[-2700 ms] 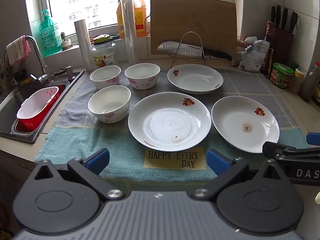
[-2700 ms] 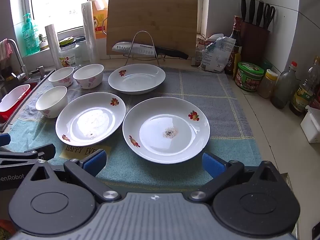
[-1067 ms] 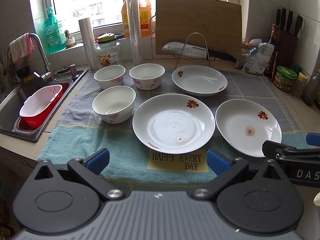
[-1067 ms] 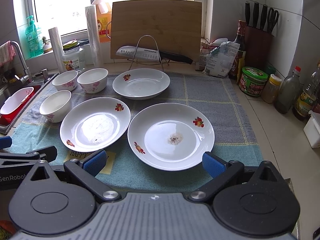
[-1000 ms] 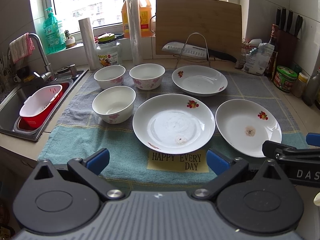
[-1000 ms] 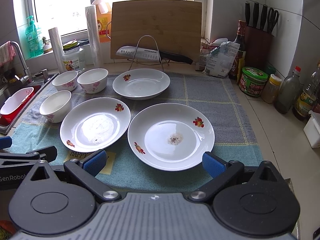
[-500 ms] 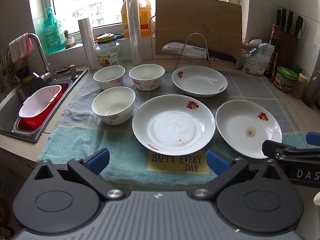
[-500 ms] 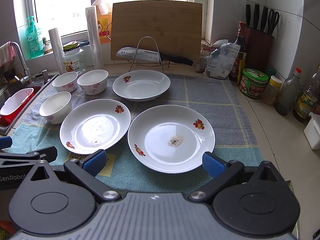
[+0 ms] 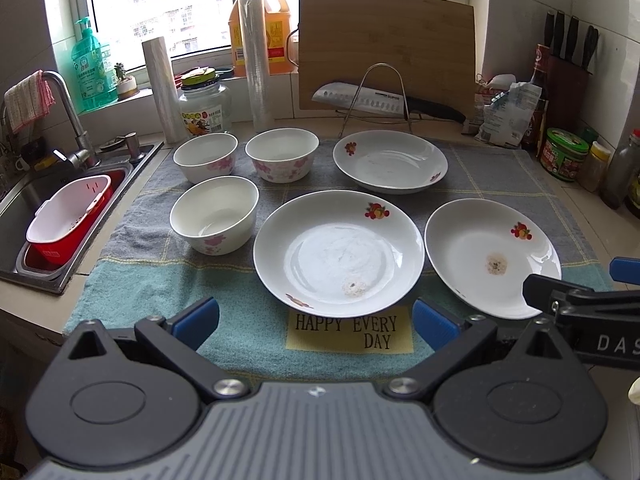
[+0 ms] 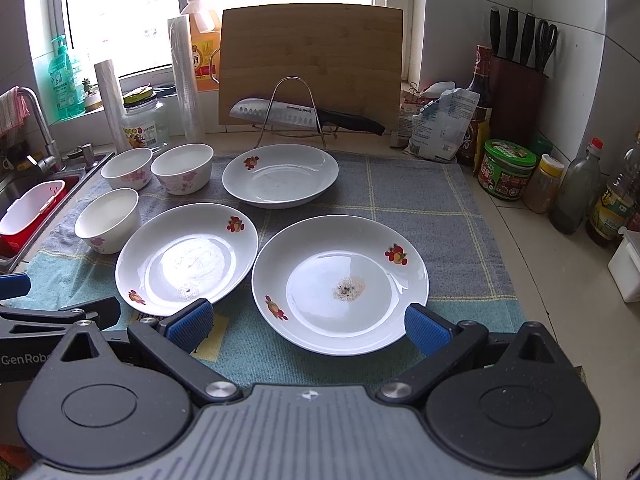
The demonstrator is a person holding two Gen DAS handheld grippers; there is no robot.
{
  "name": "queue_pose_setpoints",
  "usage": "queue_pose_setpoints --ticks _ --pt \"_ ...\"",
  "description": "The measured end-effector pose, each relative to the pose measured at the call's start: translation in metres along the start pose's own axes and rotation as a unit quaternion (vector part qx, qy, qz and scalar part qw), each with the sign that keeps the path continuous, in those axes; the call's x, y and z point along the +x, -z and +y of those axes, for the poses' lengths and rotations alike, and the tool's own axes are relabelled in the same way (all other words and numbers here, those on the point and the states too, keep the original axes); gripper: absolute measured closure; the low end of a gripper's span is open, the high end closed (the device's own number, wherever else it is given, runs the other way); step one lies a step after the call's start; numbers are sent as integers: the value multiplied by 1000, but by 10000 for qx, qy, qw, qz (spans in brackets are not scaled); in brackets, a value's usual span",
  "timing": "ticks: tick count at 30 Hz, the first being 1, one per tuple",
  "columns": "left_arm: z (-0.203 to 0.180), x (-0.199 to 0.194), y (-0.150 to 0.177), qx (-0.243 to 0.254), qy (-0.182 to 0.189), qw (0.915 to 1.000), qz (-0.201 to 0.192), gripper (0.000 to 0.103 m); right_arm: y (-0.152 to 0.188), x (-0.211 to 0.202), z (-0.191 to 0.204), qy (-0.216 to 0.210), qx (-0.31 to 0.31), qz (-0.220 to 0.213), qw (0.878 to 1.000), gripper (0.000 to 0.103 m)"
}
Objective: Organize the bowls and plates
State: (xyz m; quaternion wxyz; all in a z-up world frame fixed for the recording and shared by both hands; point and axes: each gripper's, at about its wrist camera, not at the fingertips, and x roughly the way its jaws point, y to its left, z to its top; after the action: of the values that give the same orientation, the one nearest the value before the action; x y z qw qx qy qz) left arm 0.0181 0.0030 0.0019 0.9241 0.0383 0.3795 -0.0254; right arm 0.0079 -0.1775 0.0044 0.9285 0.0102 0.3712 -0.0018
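Three plates and three bowls sit apart on a towel [image 9: 132, 280], none stacked yet. In my left view, the middle plate [image 9: 338, 254] fills the centre, the right plate [image 9: 492, 256] lies at centre right, and the far plate [image 9: 390, 161] sits above them. The near bowl [image 9: 214, 214] is at centre left, with two bowls, [image 9: 205, 157] and [image 9: 282, 154], just above it. My left gripper [image 9: 316, 318] hovers at the bottom of the frame, fingers spread wide and empty, just short of the middle plate's near rim. My right gripper [image 10: 306, 320] is likewise spread and empty, its blue pads either side of the right plate's [image 10: 340, 282] near rim. I judge the risk is the thin, glossy rims: a shallow pinch could slip and drop a plate onto its neighbour, since the two near plates almost touch. Both carry a dark speck of residue that stacking would smear. Compared with half a second ago, the plates sit slightly lower in both views, so I have edged forward a little.
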Motion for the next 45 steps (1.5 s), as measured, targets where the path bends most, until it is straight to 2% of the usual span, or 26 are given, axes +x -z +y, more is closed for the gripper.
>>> queue_pose_setpoints --ticks 11,21,36,45 --pt "2 21 1 142 183 9997 21 1 1 16 -8 107 -21 -61 9999 0" --pt "2 33 -6 224 349 9991 -65 1 18 49 -32 401 51 235 9989 0" --pt "-7 56 -28 502 779 9956 -152 1 50 101 -34 202 -178 785 9965 0" --pt "-8 78 -43 652 1080 9919 -167 1 52 121 -31 108 -221 767 9967 0"
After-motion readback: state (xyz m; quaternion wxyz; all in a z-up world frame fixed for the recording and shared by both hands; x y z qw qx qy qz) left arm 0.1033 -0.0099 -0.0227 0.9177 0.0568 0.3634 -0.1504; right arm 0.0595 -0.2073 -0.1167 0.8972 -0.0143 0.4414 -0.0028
